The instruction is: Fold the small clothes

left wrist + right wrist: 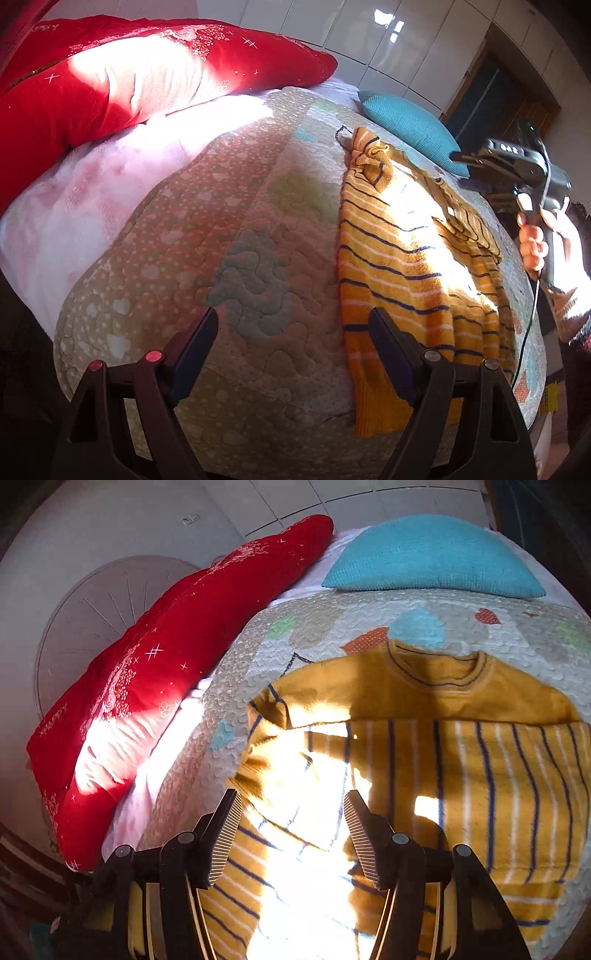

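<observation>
A small yellow sweater with blue and white stripes (399,254) lies on a patchwork quilt (207,236). One side is folded over the body, and its collar (439,668) points toward the pillows. My left gripper (293,321) is open and empty, low over the quilt at the sweater's hem edge. My right gripper (291,805) is open and empty, hovering over the sunlit folded sleeve part (295,775). In the left wrist view the right gripper's body (517,162) shows in a hand at the far side of the sweater.
A red pillow (140,77) lies at the bed's left, and it also shows in the right wrist view (166,679). A teal pillow (432,554) sits beyond the collar. A pink blanket (74,199) lies beside the quilt. White cabinets (388,33) stand behind.
</observation>
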A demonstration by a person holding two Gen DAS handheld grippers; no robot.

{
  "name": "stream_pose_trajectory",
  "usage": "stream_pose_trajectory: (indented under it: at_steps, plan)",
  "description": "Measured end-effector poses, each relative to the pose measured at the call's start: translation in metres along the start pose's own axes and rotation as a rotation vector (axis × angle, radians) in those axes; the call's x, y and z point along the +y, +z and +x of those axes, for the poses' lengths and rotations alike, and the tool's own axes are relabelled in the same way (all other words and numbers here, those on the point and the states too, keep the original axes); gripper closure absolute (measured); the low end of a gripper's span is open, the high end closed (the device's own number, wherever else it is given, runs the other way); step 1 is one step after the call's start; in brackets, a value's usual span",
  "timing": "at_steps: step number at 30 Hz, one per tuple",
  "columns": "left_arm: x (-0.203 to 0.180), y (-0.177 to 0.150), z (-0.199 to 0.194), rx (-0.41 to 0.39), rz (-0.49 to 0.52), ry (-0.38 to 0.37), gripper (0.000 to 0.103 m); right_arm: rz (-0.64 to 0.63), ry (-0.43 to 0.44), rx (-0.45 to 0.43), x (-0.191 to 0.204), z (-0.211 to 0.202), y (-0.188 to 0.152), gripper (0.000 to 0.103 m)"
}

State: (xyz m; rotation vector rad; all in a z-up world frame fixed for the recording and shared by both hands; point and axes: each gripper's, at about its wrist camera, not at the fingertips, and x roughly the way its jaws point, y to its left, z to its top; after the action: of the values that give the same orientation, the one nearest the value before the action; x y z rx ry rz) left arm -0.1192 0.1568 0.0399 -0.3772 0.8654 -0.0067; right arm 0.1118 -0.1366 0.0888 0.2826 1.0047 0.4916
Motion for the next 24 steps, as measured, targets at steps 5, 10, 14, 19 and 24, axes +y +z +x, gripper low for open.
stream_pose_trajectory:
  at_steps: [5, 10, 14, 19, 24]
  plan:
    - [-0.016, -0.001, 0.011, 0.034, 0.005, -0.072, 0.021, 0.068, -0.107, -0.018, -0.093, -0.086, -0.060, 0.035]
    - [-0.028, 0.007, 0.038, 0.086, 0.019, -0.183, 0.021, 0.270, -0.061, -0.028, -0.172, -0.131, -0.142, 0.035]
    - [-0.032, 0.013, 0.062, 0.144, 0.007, -0.241, 0.021, 0.353, 0.049, -0.037, -0.186, -0.131, -0.200, 0.035]
    - [-0.041, 0.007, 0.060, 0.182, -0.012, -0.376, 0.024, 0.374, 0.206, -0.101, -0.175, -0.126, -0.231, 0.033]
    - [-0.061, -0.016, 0.055, 0.171, 0.070, -0.347, 0.026, 0.305, 0.279, -0.097, -0.140, -0.106, -0.248, 0.033]
